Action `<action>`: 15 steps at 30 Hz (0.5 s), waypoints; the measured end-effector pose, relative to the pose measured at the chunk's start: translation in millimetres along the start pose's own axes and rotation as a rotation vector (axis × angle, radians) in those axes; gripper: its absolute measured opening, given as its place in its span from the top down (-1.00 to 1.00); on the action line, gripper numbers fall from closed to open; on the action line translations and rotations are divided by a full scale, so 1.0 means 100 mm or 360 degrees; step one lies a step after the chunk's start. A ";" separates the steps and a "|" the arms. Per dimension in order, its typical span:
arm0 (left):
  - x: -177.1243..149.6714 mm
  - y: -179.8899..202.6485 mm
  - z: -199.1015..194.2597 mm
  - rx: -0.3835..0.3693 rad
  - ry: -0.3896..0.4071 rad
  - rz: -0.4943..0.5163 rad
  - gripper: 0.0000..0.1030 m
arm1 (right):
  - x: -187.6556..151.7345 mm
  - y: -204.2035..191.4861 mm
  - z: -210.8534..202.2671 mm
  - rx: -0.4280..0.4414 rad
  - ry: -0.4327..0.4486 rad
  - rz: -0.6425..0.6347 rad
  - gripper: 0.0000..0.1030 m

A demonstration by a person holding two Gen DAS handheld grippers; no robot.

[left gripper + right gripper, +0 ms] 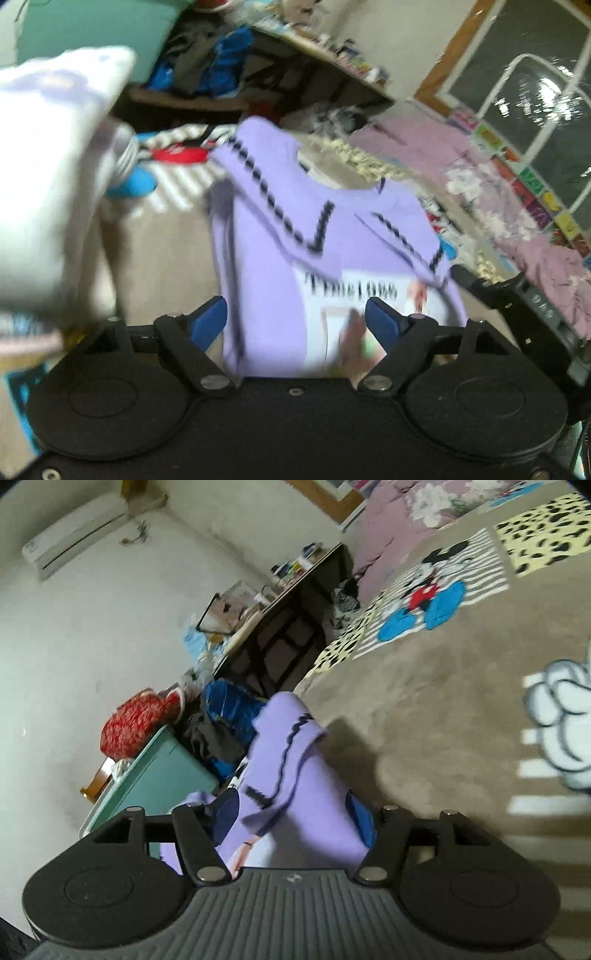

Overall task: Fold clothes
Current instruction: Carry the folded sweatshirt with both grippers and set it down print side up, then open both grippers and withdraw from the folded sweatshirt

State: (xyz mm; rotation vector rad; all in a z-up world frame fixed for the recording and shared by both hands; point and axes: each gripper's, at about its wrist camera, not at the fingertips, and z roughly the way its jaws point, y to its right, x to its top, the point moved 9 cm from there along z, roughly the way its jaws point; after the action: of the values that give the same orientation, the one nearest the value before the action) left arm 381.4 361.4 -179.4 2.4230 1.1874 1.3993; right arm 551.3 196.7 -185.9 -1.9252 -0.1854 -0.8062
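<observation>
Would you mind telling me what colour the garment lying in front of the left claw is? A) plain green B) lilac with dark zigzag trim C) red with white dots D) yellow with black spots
B: the garment ahead of the left claw is lilac, with dark zigzag trim along its collar and a printed panel on the front.

1. We see a lilac top (280, 236) with dark zigzag trim and a white printed panel
2. We see a beige blanket (436, 686) with striped and spotted cartoon patches
3. We see blue gripper pads (210, 321)
</observation>
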 end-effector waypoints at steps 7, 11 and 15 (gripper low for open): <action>-0.21 0.12 -0.06 0.0107 0.0014 0.0062 -0.60 | -0.02 0.19 0.06 -0.0070 -0.0020 0.0051 -0.37; -0.14 0.05 -0.07 0.0123 0.0065 0.0007 -0.60 | -0.12 0.17 0.19 -0.0001 -0.0156 0.0088 -0.37; -0.13 0.04 -0.15 0.0201 0.0118 0.0021 -0.60 | -0.10 0.14 0.03 -0.0009 -0.0169 0.0106 -0.27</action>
State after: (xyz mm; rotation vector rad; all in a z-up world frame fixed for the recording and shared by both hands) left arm 368.6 345.5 -178.3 2.4855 1.3171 1.4725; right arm 551.2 194.1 -203.7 -1.9704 -0.1823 -0.6615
